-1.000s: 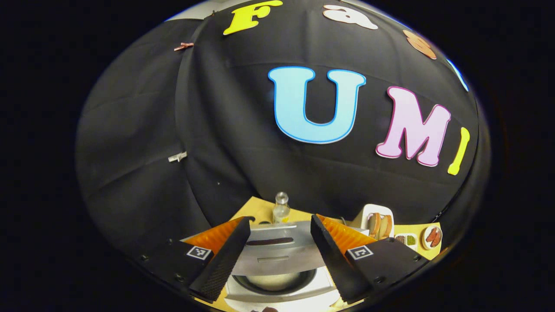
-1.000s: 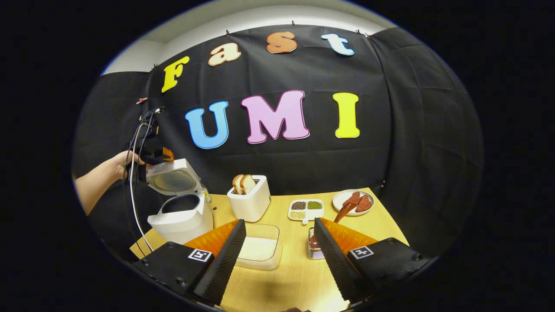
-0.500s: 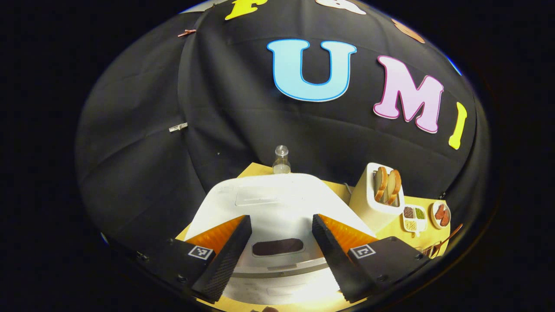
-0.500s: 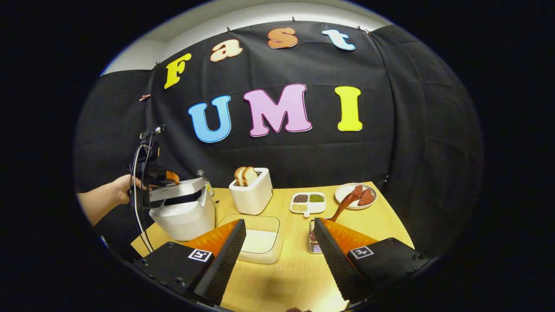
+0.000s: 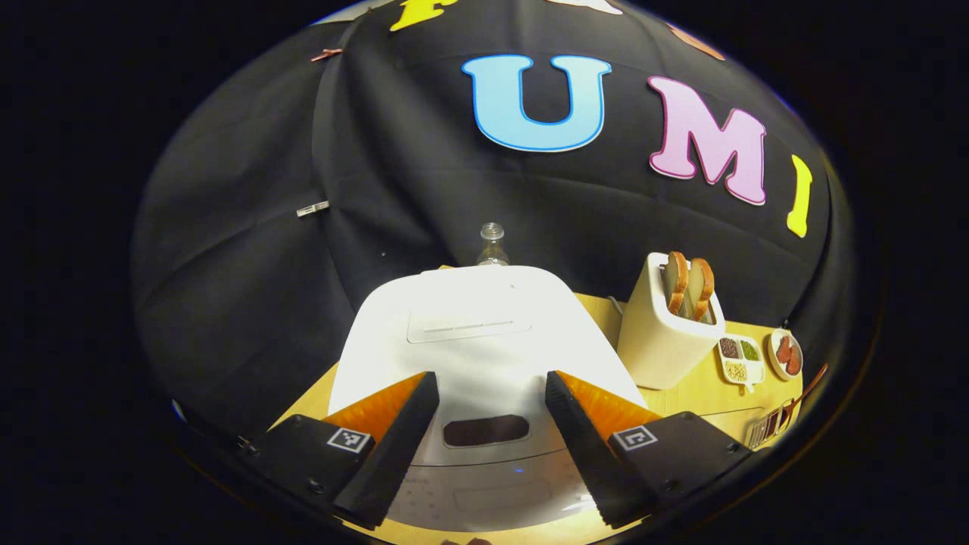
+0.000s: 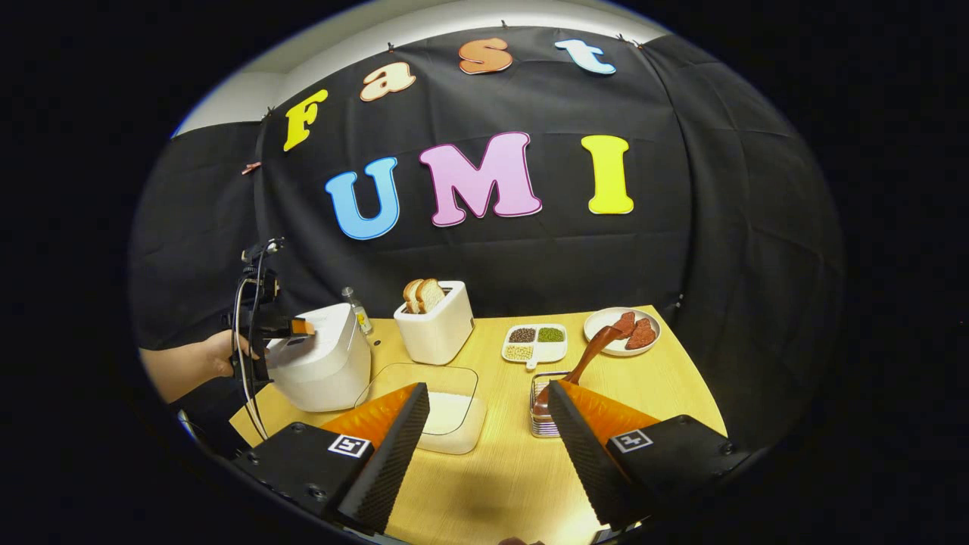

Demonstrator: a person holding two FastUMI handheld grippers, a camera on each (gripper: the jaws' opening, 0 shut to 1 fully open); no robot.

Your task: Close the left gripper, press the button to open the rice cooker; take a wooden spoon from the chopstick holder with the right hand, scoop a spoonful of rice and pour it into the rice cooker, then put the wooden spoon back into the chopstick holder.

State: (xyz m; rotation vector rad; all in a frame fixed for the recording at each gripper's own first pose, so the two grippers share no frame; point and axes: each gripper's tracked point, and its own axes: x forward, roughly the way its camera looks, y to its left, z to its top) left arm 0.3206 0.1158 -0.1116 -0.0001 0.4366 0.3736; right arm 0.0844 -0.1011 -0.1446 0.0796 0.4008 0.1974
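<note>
The white rice cooker (image 5: 469,325) sits right under my left gripper (image 5: 490,378), lid down, its dark window between my spread fingers. That gripper is open and holds nothing. From the right gripper view, the cooker (image 6: 322,363) stands at the table's left end, with the left gripper (image 6: 284,329) and the hand (image 6: 200,359) holding it over the lid's front. My right gripper (image 6: 488,390) hangs open and empty above the table's near side. The wooden spoon (image 6: 587,356) leans in the chopstick holder (image 6: 543,420). A clear box of rice (image 6: 443,412) lies beside the cooker.
A white toaster (image 6: 435,333) with two bread slices stands behind the rice box. A small bottle (image 6: 354,306) is behind the cooker. A divided dish of beans (image 6: 535,344) and a plate (image 6: 622,331) with meat slices sit at the back right.
The cooker's lid, raised a second ago, has swung down and now lies shut, with the left gripper following it down. The right gripper stayed open and drifted slightly.
</note>
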